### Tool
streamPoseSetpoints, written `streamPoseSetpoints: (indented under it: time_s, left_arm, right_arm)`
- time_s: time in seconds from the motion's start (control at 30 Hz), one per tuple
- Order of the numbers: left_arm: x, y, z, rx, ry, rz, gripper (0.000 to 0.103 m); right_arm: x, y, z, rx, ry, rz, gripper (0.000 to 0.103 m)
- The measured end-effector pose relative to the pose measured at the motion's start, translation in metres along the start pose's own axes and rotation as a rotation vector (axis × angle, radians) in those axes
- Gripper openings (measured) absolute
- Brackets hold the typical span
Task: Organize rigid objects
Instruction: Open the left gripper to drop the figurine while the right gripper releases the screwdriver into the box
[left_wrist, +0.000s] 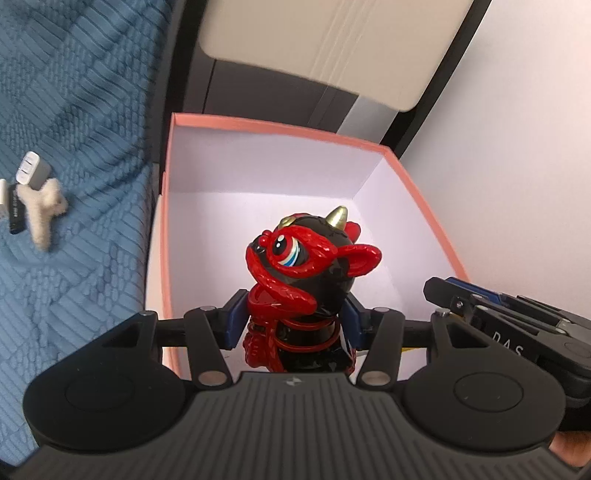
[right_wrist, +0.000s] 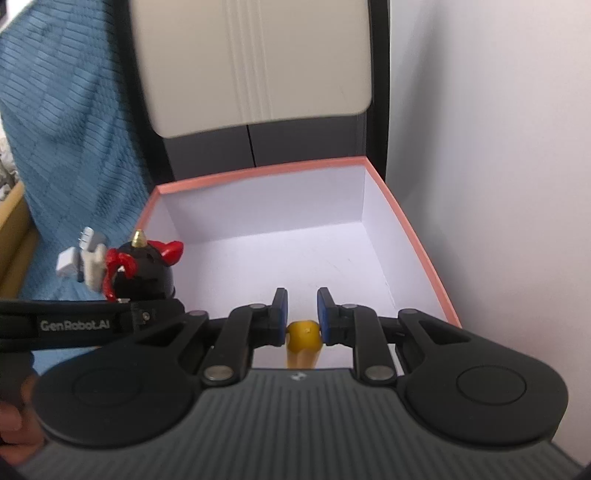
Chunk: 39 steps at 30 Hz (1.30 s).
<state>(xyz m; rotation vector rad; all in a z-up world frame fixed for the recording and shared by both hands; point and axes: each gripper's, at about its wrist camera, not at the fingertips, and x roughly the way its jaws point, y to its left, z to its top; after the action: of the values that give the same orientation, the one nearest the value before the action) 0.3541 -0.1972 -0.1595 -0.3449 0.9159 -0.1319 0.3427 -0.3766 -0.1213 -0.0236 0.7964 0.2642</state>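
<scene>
My left gripper (left_wrist: 295, 319) is shut on a red and black lion-dance figurine (left_wrist: 306, 273) with gold horns, held upright over the near edge of an open pink box (left_wrist: 280, 127) with a white inside. The figurine also shows in the right wrist view (right_wrist: 147, 271), at the box's left rim. My right gripper (right_wrist: 302, 315) is shut on a small yellow object (right_wrist: 303, 341), held over the box's (right_wrist: 258, 171) near side; most of the yellow object is hidden below the jaws. The right gripper's tip shows in the left wrist view (left_wrist: 454, 295).
A blue textured blanket (left_wrist: 74, 110) lies left of the box. On it sit a beige fuzzy piece (left_wrist: 44, 206), a silver block (left_wrist: 33, 170) and a small dark item (left_wrist: 16, 212). A dark headboard with a cream panel (right_wrist: 251, 59) stands behind; a white wall (right_wrist: 498, 147) is at right.
</scene>
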Motion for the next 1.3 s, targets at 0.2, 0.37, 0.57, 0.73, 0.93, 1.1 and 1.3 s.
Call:
streamPoseSetpoints:
  time_s: [0.2, 0.37, 0.57, 0.73, 0.93, 1.1, 1.3]
  left_arm:
    - [0.028, 0.002, 0.003, -0.002, 0.030, 0.016, 0.059]
    - [0.034, -0.005, 0.000, 0.057, 0.021, 0.032, 0.062]
    - [0.029, -0.001, 0.001, 0.039, 0.033, 0.023, 0.069]
    - [0.004, 0.005, -0.002, 0.016, 0.000, 0.003, 0.071]
    - [-0.032, 0.004, -0.001, 0.021, -0.049, -0.007, 0.071]
    - [-0.070, 0.003, -0.004, 0.025, -0.100, -0.014, 0.071]
    - [-0.120, 0.005, -0.016, 0.042, -0.161, -0.018, 0.071]
  right_arm:
    - [0.017, -0.010, -0.001, -0.020, -0.014, -0.002, 0.022]
    - [0.022, -0.014, 0.002, -0.018, -0.008, 0.003, 0.022]
    - [0.022, -0.017, 0.003, 0.013, 0.026, -0.007, 0.044]
    - [0.007, -0.015, 0.000, 0.029, 0.020, -0.019, 0.055]
    - [-0.020, -0.007, -0.001, 0.029, -0.004, -0.018, 0.066]
    - [-0.046, 0.003, 0.000, 0.034, -0.035, -0.008, 0.072]
    - [-0.082, 0.023, -0.002, 0.024, -0.073, 0.008, 0.072]
